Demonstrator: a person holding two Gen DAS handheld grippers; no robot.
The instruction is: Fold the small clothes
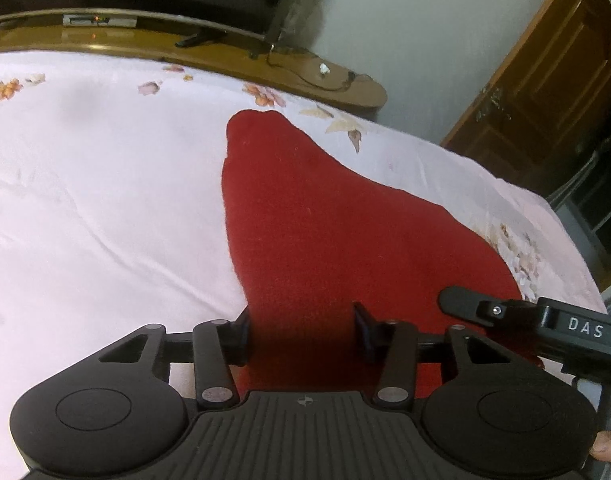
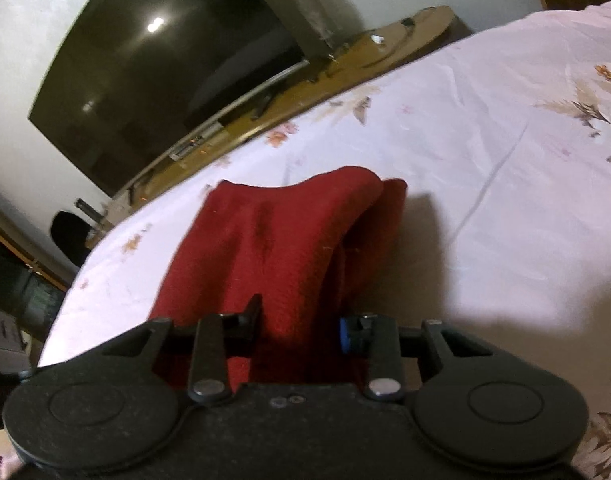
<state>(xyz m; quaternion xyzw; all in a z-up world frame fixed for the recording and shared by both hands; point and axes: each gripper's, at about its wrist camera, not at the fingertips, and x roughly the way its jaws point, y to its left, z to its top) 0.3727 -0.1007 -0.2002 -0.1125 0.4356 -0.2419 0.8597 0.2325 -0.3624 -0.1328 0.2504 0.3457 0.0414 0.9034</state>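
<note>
Red knit garment (image 1: 325,220) | draped, creased; on floral bedsheet (image 1: 105,180) | both grippers' jaws pinching its edge

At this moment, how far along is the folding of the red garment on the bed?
Early. Done: the red garment lies on the floral bedsheet, its far part apparently already doubled over in the right wrist view. In hand: the left gripper and right gripper each have its near edge between their fingers and seem to be lifting it. Left: carrying that edge over, laying it flat, releasing.
</note>
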